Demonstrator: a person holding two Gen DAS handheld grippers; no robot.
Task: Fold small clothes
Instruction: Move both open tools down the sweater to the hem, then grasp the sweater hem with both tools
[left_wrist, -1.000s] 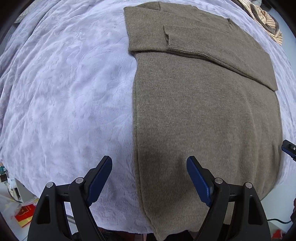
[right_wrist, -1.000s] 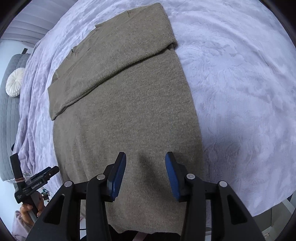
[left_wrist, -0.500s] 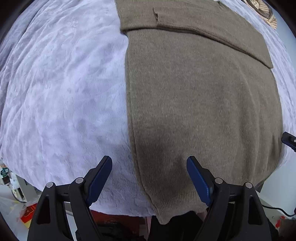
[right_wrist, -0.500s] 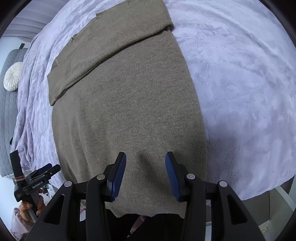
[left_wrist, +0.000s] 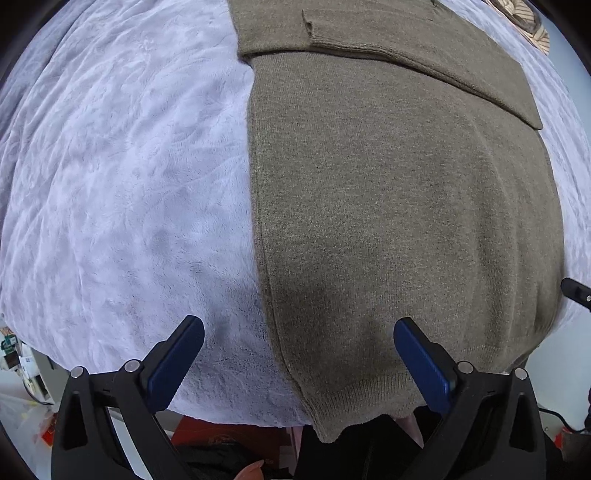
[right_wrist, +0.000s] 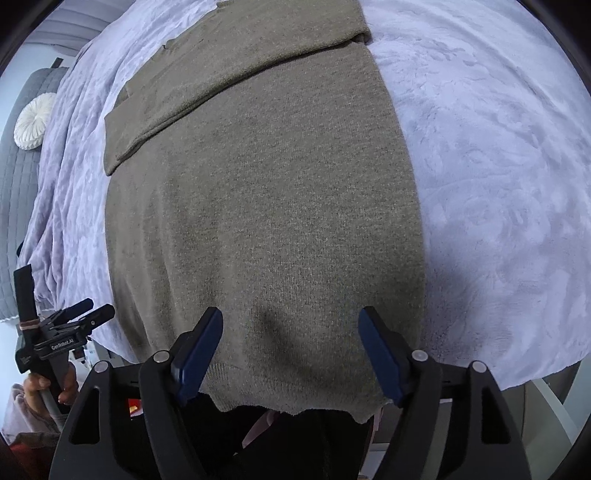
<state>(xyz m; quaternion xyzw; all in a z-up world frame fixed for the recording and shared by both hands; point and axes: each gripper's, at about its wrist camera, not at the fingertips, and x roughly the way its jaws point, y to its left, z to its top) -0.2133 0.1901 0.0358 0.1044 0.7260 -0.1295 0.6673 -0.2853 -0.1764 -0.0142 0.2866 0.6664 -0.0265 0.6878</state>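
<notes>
1. Now your left gripper (left_wrist: 298, 363) has just been widening, released, nothing gripped, above the sweater's (left_wrist: 399, 206) left hem corner.
2. Your right gripper (right_wrist: 290, 350) has likewise just widened, released over the hem.
3. Beyond both, the sweater lies flat on the lavender bed (left_wrist: 122, 177).

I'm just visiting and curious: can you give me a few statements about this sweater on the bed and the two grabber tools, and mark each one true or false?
1. The olive sweater lies flat on a lilac blanket. True.
2. The left hand-held gripper is clamped on the sweater's hem. False: its jaws stand wide apart with nothing pinched; they have just been opening.
3. A sleeve is folded across the sweater's upper part. True.
4. The right hand-held gripper is shut. False: it is open above the sweater, having just opened wider.
5. A round white cushion sits on the sweater. False: it lies off to the side, beyond the blanket.
</notes>
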